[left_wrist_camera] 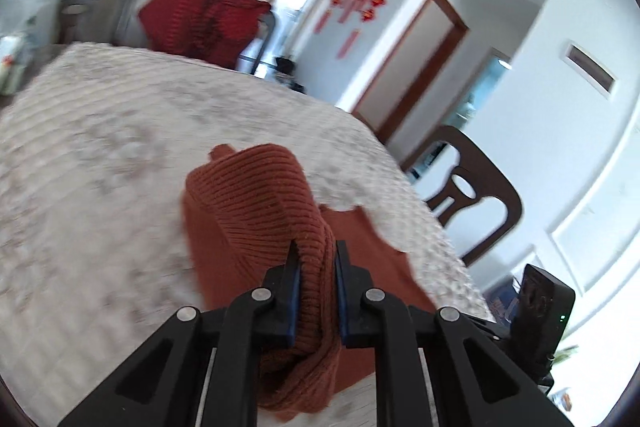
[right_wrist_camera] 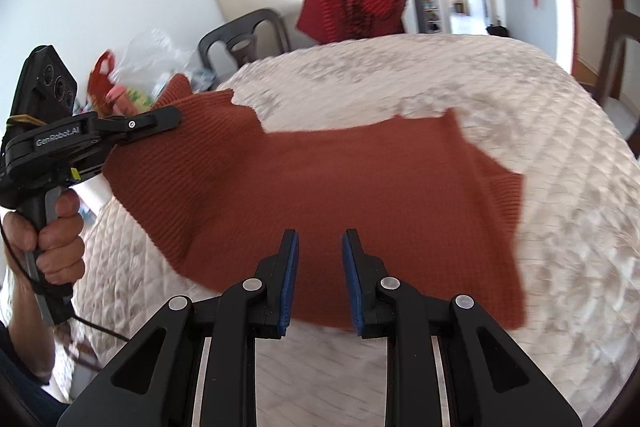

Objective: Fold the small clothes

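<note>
A rust-orange ribbed knit garment (right_wrist_camera: 320,187) lies spread on the white quilted table cover (right_wrist_camera: 560,187). My left gripper (left_wrist_camera: 316,247) is shut on a bunched part of the garment (left_wrist_camera: 260,195) and lifts it off the cover. In the right wrist view the left gripper (right_wrist_camera: 172,117) holds the garment's left edge raised. My right gripper (right_wrist_camera: 318,237) is open and empty, its jaws apart just above the garment's near edge.
A red knit garment (right_wrist_camera: 352,7) hangs over a grey chair at the far side (left_wrist_camera: 200,15). A dark wooden chair (left_wrist_camera: 472,187) stands to the right of the table. Plastic bags (right_wrist_camera: 152,67) lie at the left edge, beside another grey chair (right_wrist_camera: 244,35).
</note>
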{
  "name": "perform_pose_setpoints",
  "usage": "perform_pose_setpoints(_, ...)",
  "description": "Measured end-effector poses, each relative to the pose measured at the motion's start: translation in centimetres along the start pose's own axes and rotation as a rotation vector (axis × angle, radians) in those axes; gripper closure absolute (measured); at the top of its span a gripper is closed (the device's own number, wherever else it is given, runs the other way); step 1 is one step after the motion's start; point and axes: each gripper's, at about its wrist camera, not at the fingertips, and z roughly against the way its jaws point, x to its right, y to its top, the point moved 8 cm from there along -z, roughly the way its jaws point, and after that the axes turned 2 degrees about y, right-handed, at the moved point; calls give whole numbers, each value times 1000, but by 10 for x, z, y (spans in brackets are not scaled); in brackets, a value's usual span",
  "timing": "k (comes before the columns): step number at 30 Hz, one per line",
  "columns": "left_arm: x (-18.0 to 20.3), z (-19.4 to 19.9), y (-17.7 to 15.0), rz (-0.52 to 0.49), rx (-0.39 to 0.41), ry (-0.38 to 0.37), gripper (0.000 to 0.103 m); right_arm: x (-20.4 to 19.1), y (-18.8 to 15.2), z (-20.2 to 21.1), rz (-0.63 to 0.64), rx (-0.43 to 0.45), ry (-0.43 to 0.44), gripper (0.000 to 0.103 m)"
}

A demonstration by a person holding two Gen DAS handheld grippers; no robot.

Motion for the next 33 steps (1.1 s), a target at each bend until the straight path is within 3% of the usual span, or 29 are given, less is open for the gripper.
perform_pose_setpoints(9,36,-85,-41,-17,-210,-114,87,47,1,24,-134,40,-25,80)
perform_pose_setpoints(13,47,-59,-29,-38,-139,-166,79,50,3,30,-182,62,39,77)
perform_pose_setpoints(14,47,-47,-24,-55,-104,-158,74,48,5,30,-196,70,75,73)
perform_pose_setpoints(15,44,-39,-18,-68,-75,-141,73,46,7,28,-211,75,108,64)
perform_pose_setpoints(17,32,-25,-12,-78,-33,-86,72,38,13,24,-248,78,202,57)
perform_pose_setpoints(21,-8,-6,-13,-76,3,69,72,22,16,5,-290,26,315,56)
perform_pose_setpoints(24,-31,2,-22,-52,-4,124,72,16,23,-10,-358,-11,408,56)
perform_pose_setpoints(26,-38,3,-27,-48,-6,141,72,16,28,-16,-400,-23,428,54)
perform_pose_setpoints(28,-43,4,-31,-57,-7,160,72,19,31,-26,-415,-52,397,46)
perform_pose_setpoints(33,-47,-3,-37,-68,-21,176,72,15,24,-47,-389,-164,338,46)
